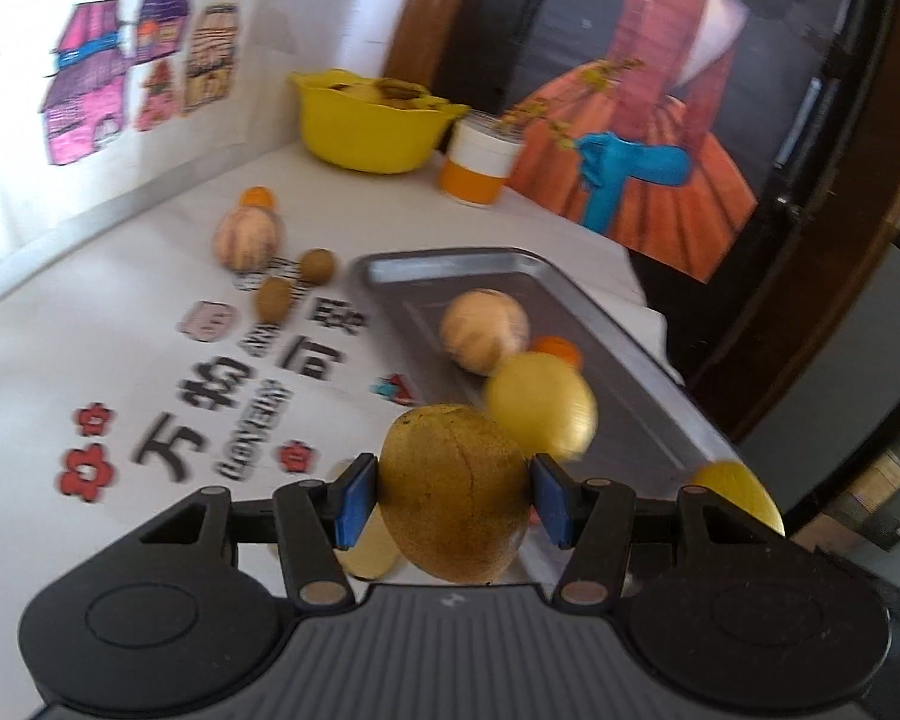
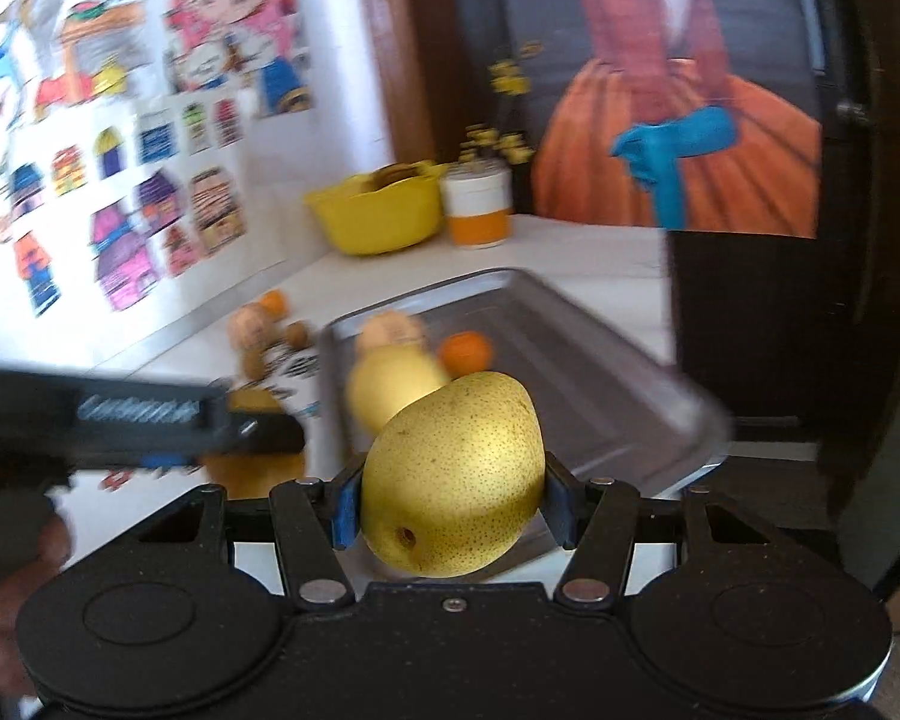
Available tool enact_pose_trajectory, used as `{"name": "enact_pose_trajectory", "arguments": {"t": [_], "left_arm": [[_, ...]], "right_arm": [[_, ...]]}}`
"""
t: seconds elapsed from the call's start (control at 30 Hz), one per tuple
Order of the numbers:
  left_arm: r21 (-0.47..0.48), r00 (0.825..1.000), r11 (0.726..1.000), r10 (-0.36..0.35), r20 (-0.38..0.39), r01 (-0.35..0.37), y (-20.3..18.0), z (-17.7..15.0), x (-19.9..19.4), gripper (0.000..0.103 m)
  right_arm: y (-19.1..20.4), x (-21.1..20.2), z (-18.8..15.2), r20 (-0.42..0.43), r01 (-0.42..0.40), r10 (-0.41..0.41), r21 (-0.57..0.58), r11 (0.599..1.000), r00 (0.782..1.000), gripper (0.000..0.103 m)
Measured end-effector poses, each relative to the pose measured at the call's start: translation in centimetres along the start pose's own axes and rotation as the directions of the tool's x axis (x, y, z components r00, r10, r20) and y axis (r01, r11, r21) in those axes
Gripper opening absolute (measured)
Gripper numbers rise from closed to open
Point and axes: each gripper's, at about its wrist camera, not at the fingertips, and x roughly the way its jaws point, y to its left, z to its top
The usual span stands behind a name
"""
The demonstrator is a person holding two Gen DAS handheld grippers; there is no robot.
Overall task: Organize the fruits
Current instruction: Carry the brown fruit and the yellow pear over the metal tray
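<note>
My left gripper point(image 1: 453, 492) is shut on a brown-yellow pear point(image 1: 453, 489), held above the table next to the near left corner of the grey metal tray point(image 1: 630, 396). My right gripper point(image 2: 450, 495) is shut on a yellow speckled pear point(image 2: 453, 474), held over the tray's near end point(image 2: 630, 396). In the tray lie a peeled pale citrus point(image 1: 485, 330), a small orange point(image 1: 561, 351) and a yellow pear point(image 1: 540, 405). The left gripper also shows in the right wrist view point(image 2: 150, 420), at the left.
On the white printed tablecloth point(image 1: 90, 360) lie another peeled citrus point(image 1: 247, 237), a small orange point(image 1: 257, 197) and two brown kiwis point(image 1: 294, 282). A yellow bowl point(image 1: 369, 129) and an orange-white cup point(image 1: 480, 165) stand at the back. The table edge runs just right of the tray.
</note>
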Motion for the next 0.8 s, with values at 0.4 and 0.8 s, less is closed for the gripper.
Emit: {"name": "enact_pose_trajectory", "arguments": {"t": [0.4, 0.8], "left_arm": [[0.099, 0.995, 0.991, -0.089, -0.048, 0.094, -5.0, -1.5, 1.4, 0.059], [0.182, 0.994, 0.979, -0.086, -0.062, 0.096, -6.8, -2.4, 2.5, 0.059]], "right_arm": [[-5.3, 2.8, 3.1, 0.022, 0.039, -0.04, 0.021, 0.999, 0.999, 0.058], [-4.9, 7.4, 3.6, -0.053, 0.009, -0.009, -0.002, 1.0, 0.999, 0.058]]}}
